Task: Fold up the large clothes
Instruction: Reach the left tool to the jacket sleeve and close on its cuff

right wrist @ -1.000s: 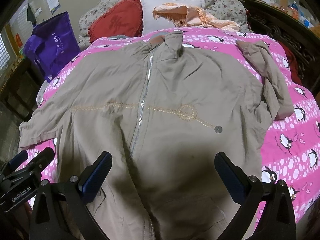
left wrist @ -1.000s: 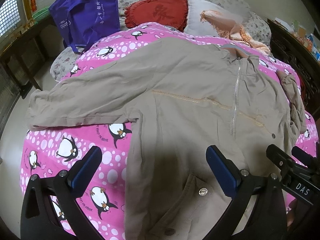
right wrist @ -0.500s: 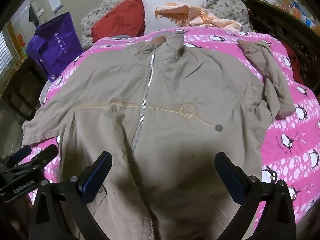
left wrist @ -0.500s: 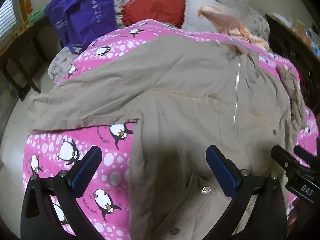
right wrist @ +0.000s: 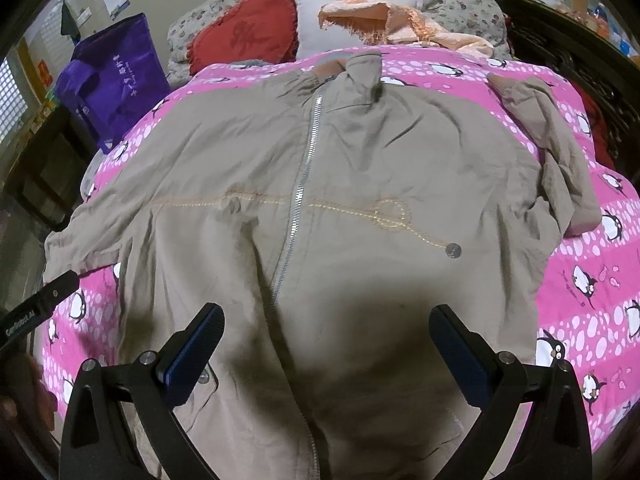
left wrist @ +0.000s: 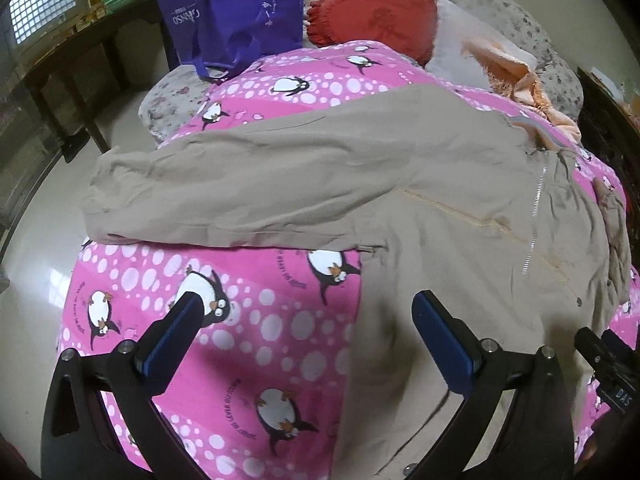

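A large khaki zip jacket (right wrist: pixel 340 208) lies spread front-up on a pink penguin-print blanket (right wrist: pixel 592 292). Its left sleeve (left wrist: pixel 224 196) stretches out flat to the bed's left edge; its right sleeve (right wrist: pixel 560 152) lies crumpled and folded back. My left gripper (left wrist: pixel 306 312) is open and empty, hovering over the jacket's left side edge below the sleeve. My right gripper (right wrist: pixel 326 324) is open and empty above the jacket's lower front, by the zipper (right wrist: pixel 296 208). Each gripper's body shows at the edge of the other view.
A purple tote bag (left wrist: pixel 232 12), a red cushion (left wrist: pixel 376 16), a white pillow (right wrist: pixel 340 16) and an orange cloth (right wrist: pixel 400 24) sit at the head of the bed. Dark wooden furniture (right wrist: pixel 568 32) stands on the right, a dark table (left wrist: pixel 68 72) and pale floor (left wrist: pixel 32 288) on the left.
My left gripper has swung left toward the outstretched sleeve and the bed's left edge. My right gripper has crept slightly closer over the jacket front. Both stay open.
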`<state>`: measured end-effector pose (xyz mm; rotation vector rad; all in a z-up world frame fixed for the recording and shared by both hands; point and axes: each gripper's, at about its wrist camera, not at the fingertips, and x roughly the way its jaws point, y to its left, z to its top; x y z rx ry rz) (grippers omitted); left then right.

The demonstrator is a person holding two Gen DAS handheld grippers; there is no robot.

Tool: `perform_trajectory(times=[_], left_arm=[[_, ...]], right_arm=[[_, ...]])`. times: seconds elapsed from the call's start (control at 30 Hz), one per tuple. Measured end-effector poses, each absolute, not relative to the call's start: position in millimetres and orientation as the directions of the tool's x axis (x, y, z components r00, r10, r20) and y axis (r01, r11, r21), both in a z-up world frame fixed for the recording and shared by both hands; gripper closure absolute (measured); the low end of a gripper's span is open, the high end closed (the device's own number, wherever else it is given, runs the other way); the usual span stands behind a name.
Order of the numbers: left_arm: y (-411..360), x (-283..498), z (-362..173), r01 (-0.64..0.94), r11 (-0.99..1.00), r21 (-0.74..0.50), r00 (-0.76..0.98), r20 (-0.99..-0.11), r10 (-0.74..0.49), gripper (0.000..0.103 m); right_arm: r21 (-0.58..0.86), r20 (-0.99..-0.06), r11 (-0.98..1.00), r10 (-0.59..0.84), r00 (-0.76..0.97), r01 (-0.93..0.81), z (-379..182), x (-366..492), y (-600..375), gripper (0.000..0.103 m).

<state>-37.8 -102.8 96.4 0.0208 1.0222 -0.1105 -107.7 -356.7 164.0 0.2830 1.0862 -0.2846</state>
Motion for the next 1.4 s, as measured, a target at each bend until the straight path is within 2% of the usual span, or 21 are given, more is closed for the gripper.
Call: perform_trajectory(times=[0.2,0.33,0.43,0.6,0.73,0.77,0.87,0.9,0.93,0.97,1.07,1.17,1.3,1.4], left_arm=[[-83.6,-32.0,90.2,0.081,0.996,-0.030,0.504,-0.861,-0.067,0.000],[-43.3,-23.2,87.5,0.040,0.994,-0.101,0.494,-0.863,-0.107,0.000],[7.5,-9.3,81.8,-0.095,0.983,-0.155,0.479,-0.873,-0.092,0.000],[93.6,16.1,72.1,-0.364,0.913,-0.184,0.517,-0.855,0.033,0.000],[134.1,43.3,48.1,-0.479,0.855,-0.199,0.478,-0.876,0.064,0.003],[143.3,52.8,37.2,-0.507,0.836,-0.208,0.454,-0.889,0.053,0.005],[152.7,68.0,15.8,-0.558,0.795,-0.238,0.421,-0.907,0.024,0.038],[150.8,70.7,15.7,-0.559,0.790,-0.252,0.440,-0.898,0.024,0.045],[150.5,72.2,17.3,-0.553,0.795,-0.250,0.455,-0.890,0.037,0.066],[145.9,75.2,22.4,-0.538,0.814,-0.218,0.457,-0.887,0.065,0.082],[137.7,71.6,46.8,-0.522,0.835,-0.176,0.501,-0.855,0.133,0.098],[115.5,62.9,83.3,-0.446,0.876,-0.187,0.604,-0.785,0.140,0.102],[67.0,52.8,135.4,-0.291,0.927,-0.237,0.696,-0.717,0.035,0.102],[9.4,52.9,166.9,-0.142,0.966,-0.217,0.729,-0.683,-0.047,0.102]], right_arm=[[0.087,-0.896,0.932,-0.081,0.437,0.352,163.1,-108.2,-354.9,0.000],[0.099,-0.899,0.942,-0.053,0.434,0.321,163.1,-107.3,-352.7,0.000],[0.091,-0.895,0.954,-0.048,0.444,0.287,165.9,-108.6,-347.6,0.001],[0.084,-0.886,0.958,-0.053,0.460,0.273,168.3,-110.0,-343.7,0.001],[0.087,-0.896,0.960,-0.042,0.443,0.267,164.9,-107.9,-341.3,0.001],[0.087,-0.897,0.960,-0.041,0.441,0.267,164.2,-107.8,-342.0,0.001],[0.096,-0.903,0.957,-0.032,0.428,0.273,161.0,-106.4,-345.5,0.002],[0.097,-0.906,0.957,-0.029,0.423,0.273,161.1,-106.1,-347.2,0.002],[0.102,-0.904,0.958,-0.023,0.426,0.268,162.8,-106.7,-348.5,0.003],[0.106,-0.902,0.959,-0.019,0.432,0.262,164.7,-107.7,-349.0,0.003],[0.084,-0.893,0.968,-0.033,0.449,0.238,171.3,-113.1,-352.4,0.003],[0.073,-0.897,0.962,-0.051,0.439,0.262,168.5,-116.4,-361.6,0.002],[0.129,-0.902,0.935,-0.027,0.430,0.329,161.5,-120.6,-380.7,0.002],[0.167,-0.897,0.914,-0.015,0.441,0.370,161.4,-126.0,-393.5,0.002]])
